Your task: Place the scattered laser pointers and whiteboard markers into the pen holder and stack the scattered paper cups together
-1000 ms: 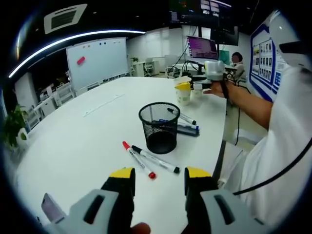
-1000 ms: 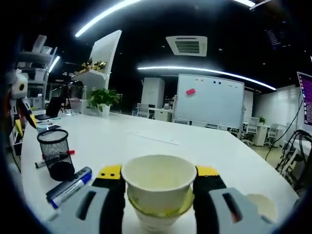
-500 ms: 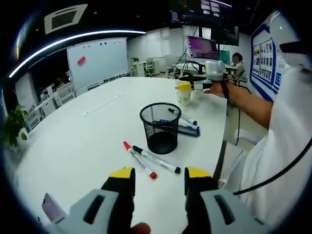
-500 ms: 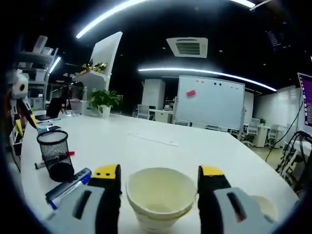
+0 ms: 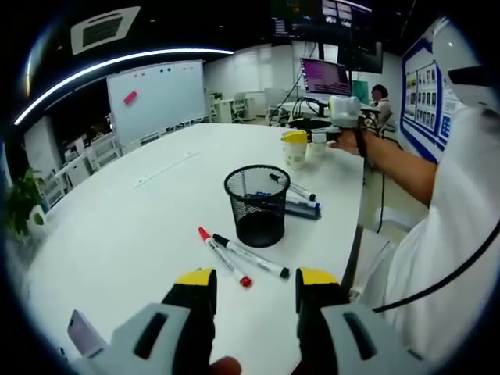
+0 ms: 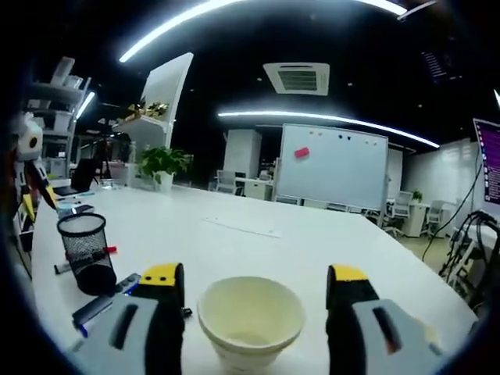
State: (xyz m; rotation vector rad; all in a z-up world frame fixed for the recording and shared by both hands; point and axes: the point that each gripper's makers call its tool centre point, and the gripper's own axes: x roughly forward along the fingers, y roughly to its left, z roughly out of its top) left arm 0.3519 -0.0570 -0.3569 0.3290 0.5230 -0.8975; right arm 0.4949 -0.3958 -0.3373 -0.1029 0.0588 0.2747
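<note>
While the right gripper (image 6: 258, 293) stands released around the stacked cream paper cups (image 6: 250, 322), the left gripper (image 5: 254, 293) hovers unclenched over bare white table (image 5: 117, 234) near the black mesh pen holder (image 5: 256, 205).

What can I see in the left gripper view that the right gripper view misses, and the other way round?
Left gripper view alone: a person's forearm and the right hand-held gripper seen from outside. Right gripper view alone: a potted green plant and the inside of the cream paper cup between open jaws. Both: the black mesh pen holder, the red-capped whiteboard marker, the white table and the far whiteboard.
</note>
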